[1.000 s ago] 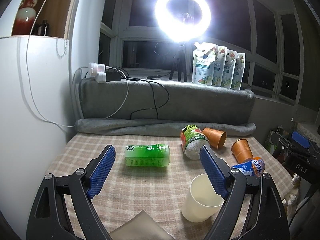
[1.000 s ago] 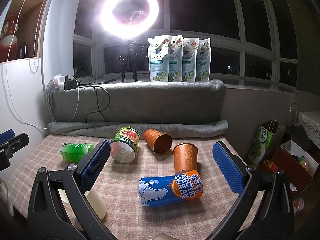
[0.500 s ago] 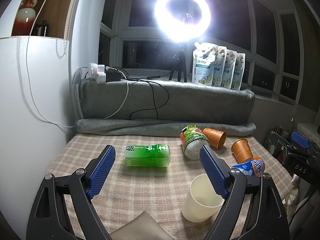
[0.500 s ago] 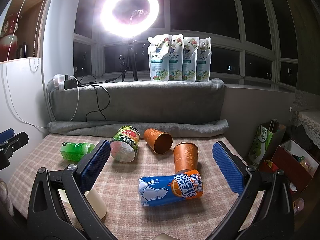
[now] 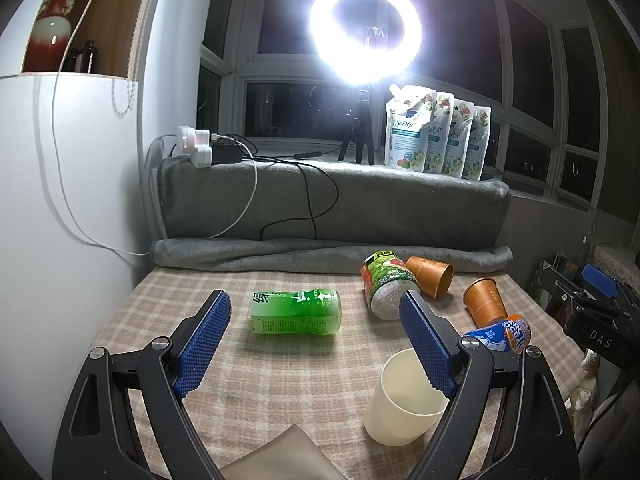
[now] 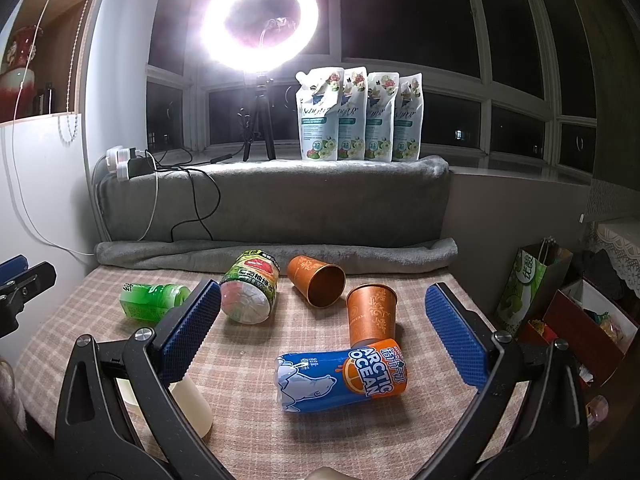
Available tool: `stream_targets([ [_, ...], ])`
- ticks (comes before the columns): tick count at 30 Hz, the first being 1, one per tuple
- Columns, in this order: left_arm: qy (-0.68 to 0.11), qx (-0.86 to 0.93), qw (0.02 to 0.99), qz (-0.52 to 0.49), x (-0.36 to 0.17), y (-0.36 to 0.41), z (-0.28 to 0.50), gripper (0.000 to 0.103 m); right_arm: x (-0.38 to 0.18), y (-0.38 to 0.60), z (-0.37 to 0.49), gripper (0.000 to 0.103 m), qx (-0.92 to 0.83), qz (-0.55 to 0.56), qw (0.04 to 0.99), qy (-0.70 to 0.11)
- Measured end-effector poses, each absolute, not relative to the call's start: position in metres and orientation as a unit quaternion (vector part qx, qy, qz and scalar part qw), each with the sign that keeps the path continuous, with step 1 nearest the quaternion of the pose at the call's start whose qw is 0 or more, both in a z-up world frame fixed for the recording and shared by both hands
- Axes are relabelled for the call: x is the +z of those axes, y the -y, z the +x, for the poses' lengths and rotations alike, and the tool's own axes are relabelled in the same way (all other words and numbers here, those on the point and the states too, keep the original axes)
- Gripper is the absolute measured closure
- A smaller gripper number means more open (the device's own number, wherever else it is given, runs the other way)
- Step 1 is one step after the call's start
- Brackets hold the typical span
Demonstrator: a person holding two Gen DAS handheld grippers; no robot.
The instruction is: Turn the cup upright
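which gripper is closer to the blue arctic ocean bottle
Right. The right gripper is open with the blue Arctic Ocean bottle lying just ahead between its fingers; the left gripper sits further left of it.

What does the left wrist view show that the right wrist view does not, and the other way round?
Only the left wrist view shows the open mouth of the cream cup, which stands upright, and a folded tan cloth at the near edge. Only the right wrist view shows the whole blue Arctic Ocean bottle lying on its side, and the green paper bag beside the table. Both show the green bottle, the green-labelled jar, two orange cups, one lying and one upside down, and the ring light.
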State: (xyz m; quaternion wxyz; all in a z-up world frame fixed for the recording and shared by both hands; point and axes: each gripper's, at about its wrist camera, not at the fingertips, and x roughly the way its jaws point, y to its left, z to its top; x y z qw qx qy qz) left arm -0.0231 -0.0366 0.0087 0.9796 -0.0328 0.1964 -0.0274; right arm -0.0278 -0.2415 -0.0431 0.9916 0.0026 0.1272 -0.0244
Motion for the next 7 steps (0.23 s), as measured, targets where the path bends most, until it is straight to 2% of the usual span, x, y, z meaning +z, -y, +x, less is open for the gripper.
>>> stream_targets([
  [7,-0.193,-0.027,0.980,-0.030,0.0097,0.0369,-0.0225,0.017,-0.0436,0.2414,-0.0281,0.000,-0.024,0.002,0.991,-0.129],
])
